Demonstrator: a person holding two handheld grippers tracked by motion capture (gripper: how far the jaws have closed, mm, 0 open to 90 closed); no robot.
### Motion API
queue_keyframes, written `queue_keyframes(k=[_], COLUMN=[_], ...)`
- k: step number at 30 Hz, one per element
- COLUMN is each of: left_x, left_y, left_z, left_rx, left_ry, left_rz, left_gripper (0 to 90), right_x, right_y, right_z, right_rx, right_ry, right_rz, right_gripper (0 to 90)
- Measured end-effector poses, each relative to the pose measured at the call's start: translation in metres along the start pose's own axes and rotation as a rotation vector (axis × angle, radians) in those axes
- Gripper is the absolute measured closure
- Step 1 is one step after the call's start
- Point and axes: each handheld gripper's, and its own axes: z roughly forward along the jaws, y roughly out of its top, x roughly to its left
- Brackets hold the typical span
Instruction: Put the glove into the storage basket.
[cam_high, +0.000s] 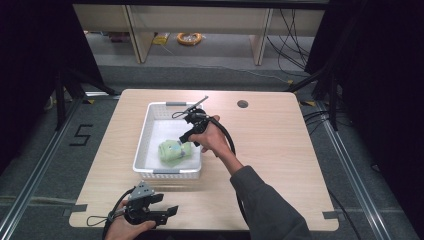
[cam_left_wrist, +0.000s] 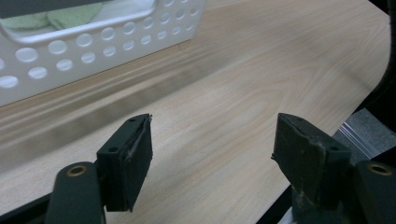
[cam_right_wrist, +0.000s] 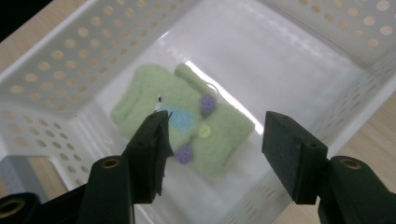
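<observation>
Basket (cam_high: 150, 131) front wall hides lower edge of green felt piece (cam_high: 174, 152) in high view; in left tool view basket (cam_left_wrist: 93, 42) cut off at frame edge, felt piece (cam_left_wrist: 51, 17) barely visible over rim. Felt piece (cam_right_wrist: 187, 123) lies flat on basket (cam_right_wrist: 56, 70) floor, near front wall; purple, yellow buttons, blue patch. Right tool (cam_high: 189, 137) above it, jaws apart, nothing between. Left tool (cam_high: 167, 212) at near table (cam_high: 280, 150) edge, jaws apart, empty.

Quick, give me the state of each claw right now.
Left claw: open, holding nothing, above the bare table.
Right claw: open, holding nothing, above the green cloth in the white basket.
</observation>
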Motion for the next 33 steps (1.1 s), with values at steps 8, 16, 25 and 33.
queue_keyframes(k=[8, 16, 25, 33], left_x=[0.002, 0.003, 0.003, 0.003], left_y=[-0.001, -0.003, -0.004, -0.005], left_z=[0.0, 0.001, 0.003, 0.002], left_rx=[-0.001, -0.004, -0.014, -0.032], left_ry=[0.013, 0.031, 0.045, 0.05], left_rz=[0.015, 0.034, 0.064, 0.087], left_gripper=[20.3, 15.9, 15.7, 15.7], right_x=[-0.001, -0.002, -0.002, -0.004], right_y=[-0.018, -0.043, -0.067, -0.096], right_z=[-0.032, -0.053, -0.066, -0.083], right_rx=[-0.055, -0.127, -0.155, -0.203], right_ry=[0.042, 0.057, 0.05, 0.054], right_rz=[0.004, -0.028, -0.057, -0.09], right_gripper=[36.2, 33.1, 31.3, 29.7])
